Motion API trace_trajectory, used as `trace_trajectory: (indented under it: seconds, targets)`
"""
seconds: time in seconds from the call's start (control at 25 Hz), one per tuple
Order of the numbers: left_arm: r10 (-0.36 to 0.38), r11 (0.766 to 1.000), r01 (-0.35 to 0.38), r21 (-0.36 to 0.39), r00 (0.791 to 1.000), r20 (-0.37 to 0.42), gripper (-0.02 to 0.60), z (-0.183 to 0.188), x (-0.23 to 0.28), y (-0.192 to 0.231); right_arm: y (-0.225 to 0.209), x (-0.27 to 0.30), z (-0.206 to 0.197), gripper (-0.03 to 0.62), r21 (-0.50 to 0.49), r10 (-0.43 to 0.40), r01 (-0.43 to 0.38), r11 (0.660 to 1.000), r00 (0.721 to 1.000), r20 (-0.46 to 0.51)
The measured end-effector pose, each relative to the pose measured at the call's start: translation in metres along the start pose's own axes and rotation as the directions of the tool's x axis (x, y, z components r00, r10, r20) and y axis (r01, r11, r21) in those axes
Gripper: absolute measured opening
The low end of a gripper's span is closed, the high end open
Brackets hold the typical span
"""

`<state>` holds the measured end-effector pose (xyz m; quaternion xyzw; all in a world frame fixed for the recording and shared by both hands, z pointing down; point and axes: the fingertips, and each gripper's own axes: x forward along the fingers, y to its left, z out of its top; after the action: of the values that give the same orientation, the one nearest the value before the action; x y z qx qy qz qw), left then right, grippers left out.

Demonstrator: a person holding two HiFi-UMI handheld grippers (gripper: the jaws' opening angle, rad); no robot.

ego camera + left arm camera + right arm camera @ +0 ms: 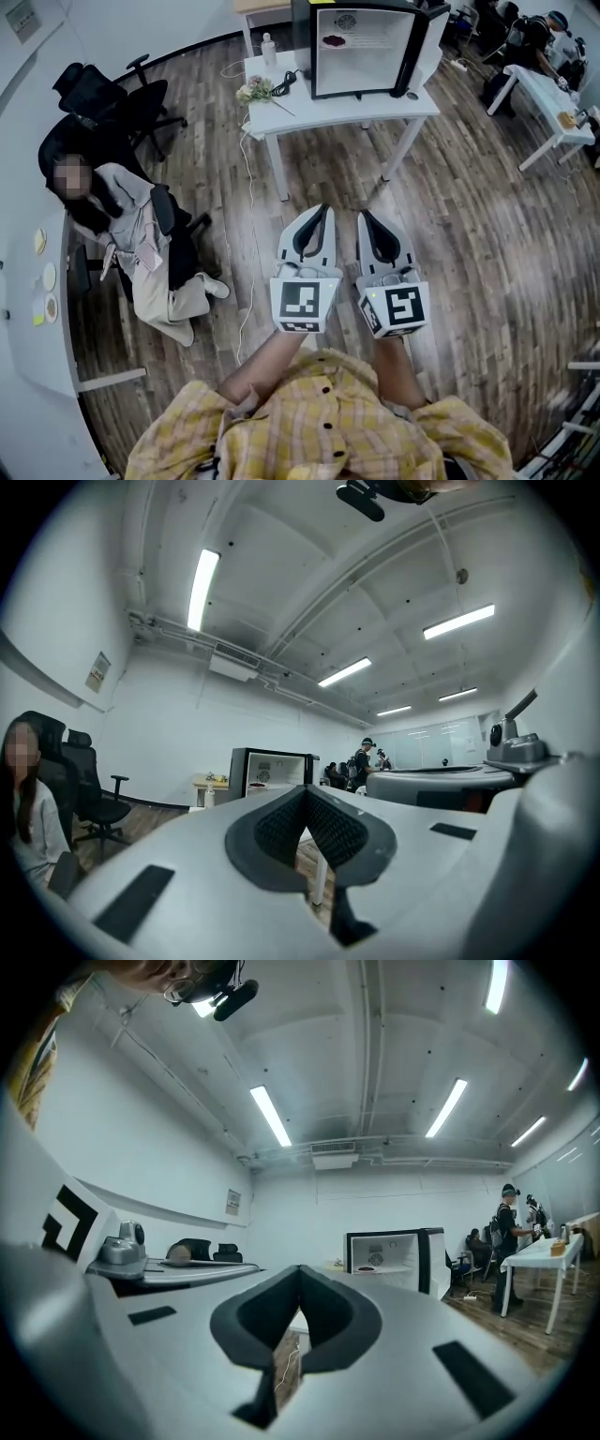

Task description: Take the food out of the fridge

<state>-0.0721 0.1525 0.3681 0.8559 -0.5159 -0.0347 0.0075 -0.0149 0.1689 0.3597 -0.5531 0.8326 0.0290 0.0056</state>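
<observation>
A small black fridge (pixel 361 47) stands open on a white table (pixel 375 108) at the far side of the room, its door (pixel 427 42) swung to the right. On its shelf a plate of dark red food (pixel 335 40) shows. My left gripper (pixel 323 212) and right gripper (pixel 363 217) hang side by side over the wooden floor, well short of the table, both pointing level toward it. Both are shut with nothing between the pads. The fridge (pixel 272 771) sits far beyond the closed tips (pixel 305 794) in the left gripper view, and likewise the fridge (pixel 389 1260) beyond the right gripper (pixel 300 1274).
A person sits in an office chair (pixel 141 239) at the left, with more black chairs (pixel 103 103) behind. A bottle (pixel 269 47) and flowers (pixel 255 91) stand on the table's left end. A white cable (pixel 246 234) trails over the floor. Another table (pixel 553 103) with people is at far right.
</observation>
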Motion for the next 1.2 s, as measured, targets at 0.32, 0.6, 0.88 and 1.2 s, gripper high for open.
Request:
trace_trajectory:
  seconds: [0.32,0.6,0.88,1.2]
  targets:
    - [-0.033,0.999,0.033,-0.015,0.999,-0.010,0.006,0.005,0.083,0.047,-0.035,0.088,0.000,0.008,0.012,-0.044,0.044,0.999,0.999,-0.021]
    - [-0.075,0.997,0.075,0.000,0.997,-0.013,0.006,0.010,0.126,0.066,-0.047,0.133,0.004,0.008,-0.005,-0.074,0.074,0.997,0.997,-0.034]
    - [-0.089,0.996,0.089,-0.011,0.996,-0.031,0.006,0.002,0.160,0.071,-0.070,0.156,-0.005,0.008,0.002,-0.091,0.092,0.996,0.994,-0.056]
    - [-0.057,0.998,0.057,-0.002,0.998,-0.038,0.006,-0.011,0.225,0.081,-0.121,0.208,-0.015,0.008,0.005,-0.076,0.076,0.997,0.996,-0.045]
